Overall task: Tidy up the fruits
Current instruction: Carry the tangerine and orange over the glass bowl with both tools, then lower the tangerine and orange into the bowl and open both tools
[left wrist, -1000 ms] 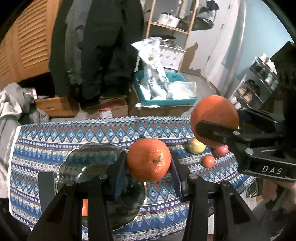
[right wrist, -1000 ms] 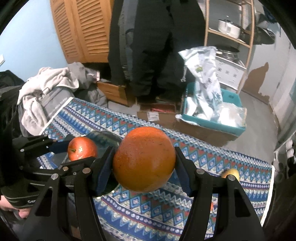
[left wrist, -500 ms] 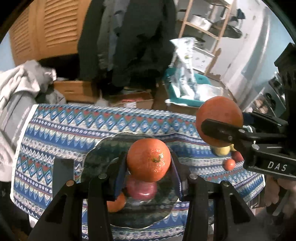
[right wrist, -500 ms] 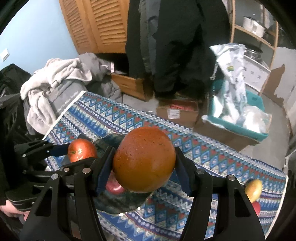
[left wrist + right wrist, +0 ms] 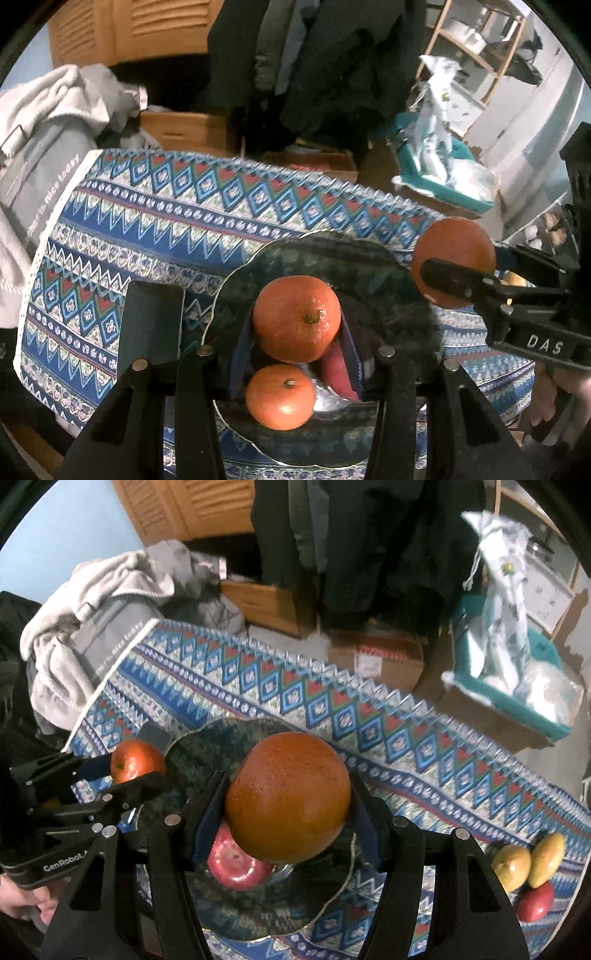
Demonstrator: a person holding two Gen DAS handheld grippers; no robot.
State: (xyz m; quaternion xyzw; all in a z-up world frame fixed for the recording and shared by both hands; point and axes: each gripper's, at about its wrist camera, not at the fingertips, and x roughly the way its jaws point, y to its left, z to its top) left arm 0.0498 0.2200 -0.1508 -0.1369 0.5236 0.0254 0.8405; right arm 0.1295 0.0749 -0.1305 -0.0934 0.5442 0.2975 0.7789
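Orange fruit fills both grips — the left gripper [image 5: 295,328] is clamped on a stemmed orange [image 5: 296,318], the right gripper [image 5: 286,812] on a larger, duller orange [image 5: 287,802], both hanging just above the dark glass plate [image 5: 369,266]. On that plate lie a small orange [image 5: 280,396] and a red apple [image 5: 236,864]. Both seem ready to be lowered and let go, clear of those two. Beyond the plate runs the blue patterned tablecloth [image 5: 369,709], with mangoes [image 5: 528,862] near its far right end — then boxes and hanging coats.

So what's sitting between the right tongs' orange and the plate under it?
A red apple lies on the plate, directly beneath the held orange, in the right wrist view.
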